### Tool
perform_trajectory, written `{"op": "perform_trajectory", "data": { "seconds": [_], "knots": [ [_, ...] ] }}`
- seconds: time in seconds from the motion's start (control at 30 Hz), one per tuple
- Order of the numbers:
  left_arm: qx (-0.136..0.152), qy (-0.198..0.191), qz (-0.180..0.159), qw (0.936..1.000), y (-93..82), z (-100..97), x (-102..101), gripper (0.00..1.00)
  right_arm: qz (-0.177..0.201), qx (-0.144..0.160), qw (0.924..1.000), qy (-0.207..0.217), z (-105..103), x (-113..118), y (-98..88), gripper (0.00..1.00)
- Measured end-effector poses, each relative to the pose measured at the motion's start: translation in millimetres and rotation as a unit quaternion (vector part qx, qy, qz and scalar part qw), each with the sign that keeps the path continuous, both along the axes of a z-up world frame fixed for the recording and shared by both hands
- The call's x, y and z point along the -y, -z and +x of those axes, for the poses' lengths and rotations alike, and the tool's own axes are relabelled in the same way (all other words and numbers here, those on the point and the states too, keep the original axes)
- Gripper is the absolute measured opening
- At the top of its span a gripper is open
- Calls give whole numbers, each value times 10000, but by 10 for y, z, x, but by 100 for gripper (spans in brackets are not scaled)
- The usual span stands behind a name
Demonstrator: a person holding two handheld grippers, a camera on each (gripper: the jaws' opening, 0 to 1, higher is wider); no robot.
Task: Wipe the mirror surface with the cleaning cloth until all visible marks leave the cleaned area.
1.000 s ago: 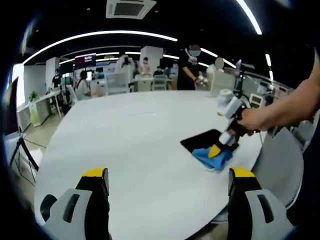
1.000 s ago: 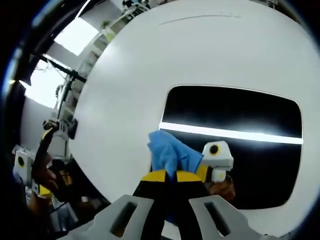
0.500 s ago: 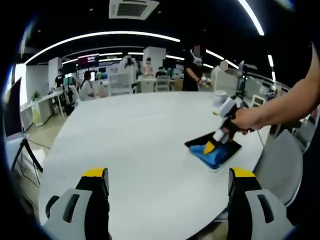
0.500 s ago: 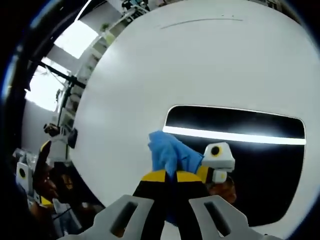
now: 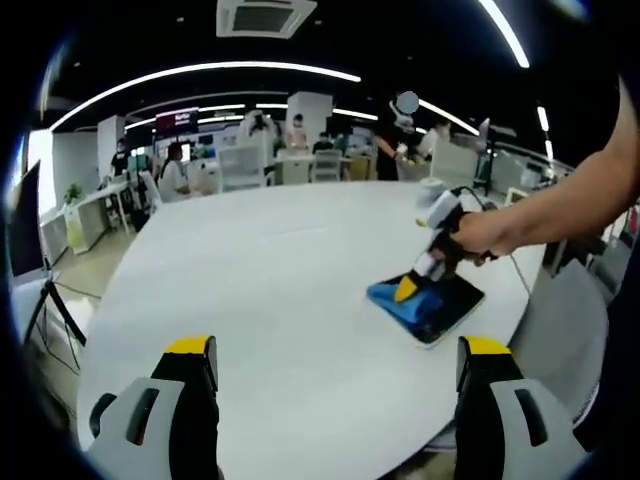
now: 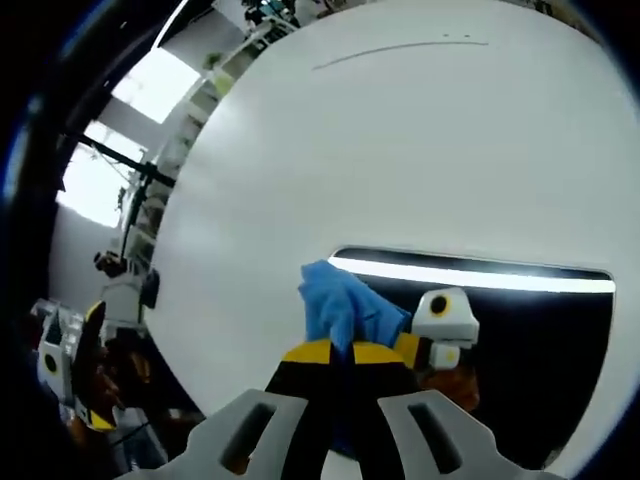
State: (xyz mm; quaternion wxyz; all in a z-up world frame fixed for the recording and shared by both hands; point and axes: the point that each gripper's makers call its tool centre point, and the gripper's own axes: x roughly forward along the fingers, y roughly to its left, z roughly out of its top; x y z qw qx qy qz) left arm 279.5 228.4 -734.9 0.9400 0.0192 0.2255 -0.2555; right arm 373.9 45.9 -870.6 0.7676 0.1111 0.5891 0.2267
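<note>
Left gripper (image 5: 335, 365): its yellow-tipped grey jaws stand wide apart with nothing between them, held low over the near edge of the round white table (image 5: 250, 270). I judge it is parked clear so the wiping hand has room and the work stays in sight.

Table: a plain pale top, well lit; it gives the mirror a flat, firm bed to be pressed against.

Blue cleaning cloth (image 6: 345, 308): bunched into a soft wad, it sticks out past the right gripper's tips. In the left gripper view the cloth (image 5: 392, 298) lies on the mirror's left end, overlapping its edge onto the table. Bunching likely gives a thick pad to rub with.

Right gripper (image 6: 333, 352): its yellow-tipped black jaws are pinched tight on the cloth, tips angled down at the glass. In the left gripper view the same gripper (image 5: 407, 289) is carried by a person's hand (image 5: 487, 236) reaching in from the right, tool tilted so the cloth meets the surface.

Dark rectangular mirror (image 6: 520, 345): it lies flat near the table's right edge, long side across the right gripper view, reflecting a bright ceiling strip and the gripper itself.

Marks: whether any smears remain on the glass cannot be told; the surface reads dark and glossy.

Stage: wiping at the mirror's left end seems under way; the rest of the glass, to the right, probably needs passes.
</note>
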Motion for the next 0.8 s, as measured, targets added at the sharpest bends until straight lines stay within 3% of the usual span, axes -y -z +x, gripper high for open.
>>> {"op": "perform_trajectory", "data": {
  "seconds": [0.17, 0.4, 0.5, 0.67, 0.8],
  "knots": [
    [22, -187, -133, 9997, -47, -40, 162, 100, -9, 69, 9998, -186, 28, -1, 19, 0],
    [-76, 84, -79, 9999, -32, -31, 338, 100, 70, -53, 9999, -100, 22, -3, 9, 0],
    [-103, 184, 25, 9998, -36, 8, 308, 100, 48, -10, 9999, -129, 39, -1, 14, 0],
    [9, 209, -80, 9997, -116, 29, 186, 100, 73, -111, 9999, 14, 58, 3, 22, 0],
    [-50, 299, -117, 9995, -29, 53, 77, 100, -44, 15, 9999, 134, 64, 4, 33, 0]
  ]
}}
